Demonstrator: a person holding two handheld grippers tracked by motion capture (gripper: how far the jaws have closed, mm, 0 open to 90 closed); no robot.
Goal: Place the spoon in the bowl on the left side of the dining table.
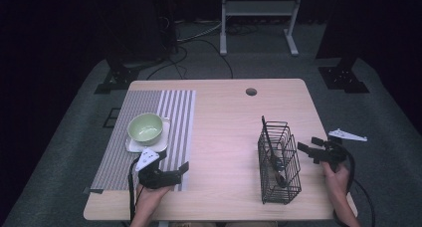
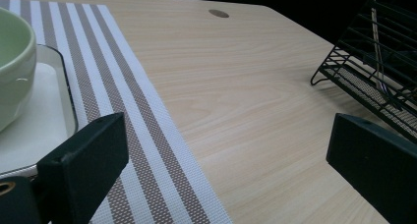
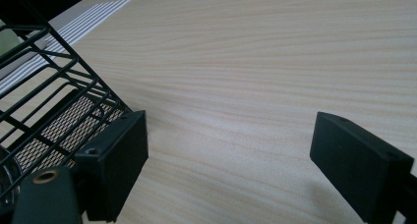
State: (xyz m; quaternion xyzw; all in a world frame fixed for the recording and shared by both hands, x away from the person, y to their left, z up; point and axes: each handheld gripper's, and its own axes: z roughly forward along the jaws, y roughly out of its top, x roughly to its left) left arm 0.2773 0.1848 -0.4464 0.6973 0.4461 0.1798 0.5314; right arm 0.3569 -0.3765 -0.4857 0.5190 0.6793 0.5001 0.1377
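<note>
1. Black wire cutlery basket stands on the wooden tabletop, just left of the right tongs.
2. Right tongs gape empty, nearer; left tongs also gape empty, well apart.

Your high view looks forward and down over the whole worktop from your side. Each claw view sits low, skimming the wood between its own jaws. The left claw view faces the striped mat, the right the wire basket; both share the worktop's hole.
</note>
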